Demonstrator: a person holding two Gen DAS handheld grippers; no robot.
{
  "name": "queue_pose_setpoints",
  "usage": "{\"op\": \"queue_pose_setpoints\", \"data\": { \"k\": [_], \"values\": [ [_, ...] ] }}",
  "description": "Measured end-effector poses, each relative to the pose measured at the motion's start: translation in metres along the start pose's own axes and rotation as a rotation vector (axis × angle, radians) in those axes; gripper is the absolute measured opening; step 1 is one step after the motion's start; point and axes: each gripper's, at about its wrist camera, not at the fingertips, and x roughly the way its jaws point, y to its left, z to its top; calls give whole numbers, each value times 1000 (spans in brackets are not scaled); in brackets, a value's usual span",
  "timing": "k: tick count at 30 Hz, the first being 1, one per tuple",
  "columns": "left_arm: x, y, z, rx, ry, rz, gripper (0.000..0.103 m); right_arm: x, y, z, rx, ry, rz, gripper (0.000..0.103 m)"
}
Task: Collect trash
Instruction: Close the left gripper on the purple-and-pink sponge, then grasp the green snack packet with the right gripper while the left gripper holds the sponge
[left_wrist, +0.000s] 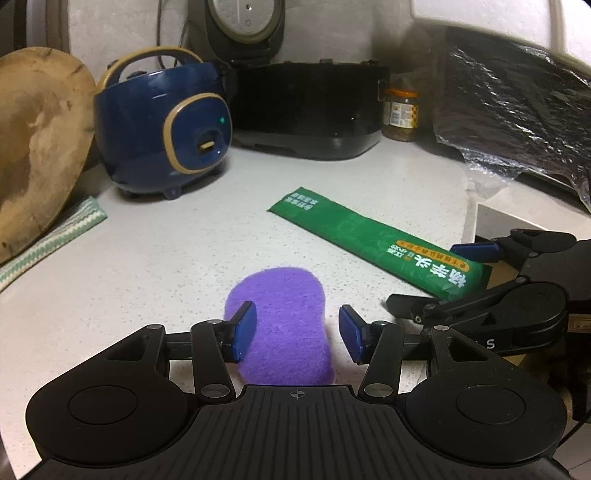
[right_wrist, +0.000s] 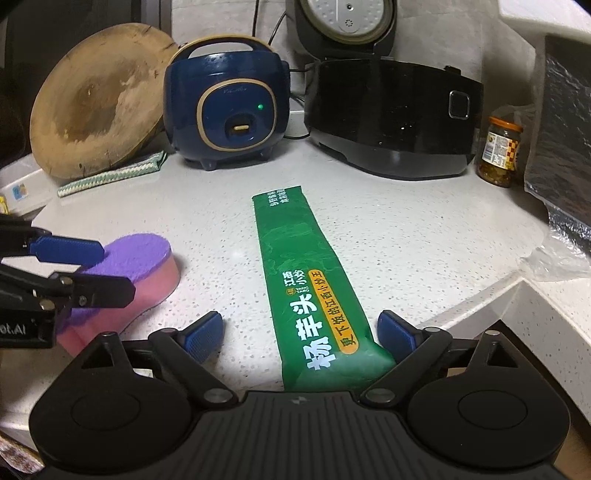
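Speckled counter (right_wrist: 424, 236): both tools tilted down, jaws apart, over sponge (left_wrist: 284, 317) and wrapper (right_wrist: 310, 288).

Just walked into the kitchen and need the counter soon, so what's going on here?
A person is clearing the counter with a handheld gripper in each hand. The left gripper is open over a purple-topped sponge, its pads either side without pressing. The right gripper is open around the near end of a long green snack wrapper lying flat. Nothing is lifted yet. Two rice cookers and a jar stand at the back.
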Motion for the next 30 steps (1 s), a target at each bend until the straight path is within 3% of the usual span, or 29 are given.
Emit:
{"op": "queue_pose_setpoints", "data": {
  "k": [7, 20, 30],
  "values": [
    [3, 1, -1, 13, -8, 16, 54, -1, 3, -2, -14, -4, 12, 94],
    [-2, 14, -1, -48, -18, -55, 55, 1, 9, -2, -28, 9, 38, 103],
    [-8, 22, -2, -113, -35, -86, 54, 8, 8, 12, -48, 90, 68, 102]
  ]
}}
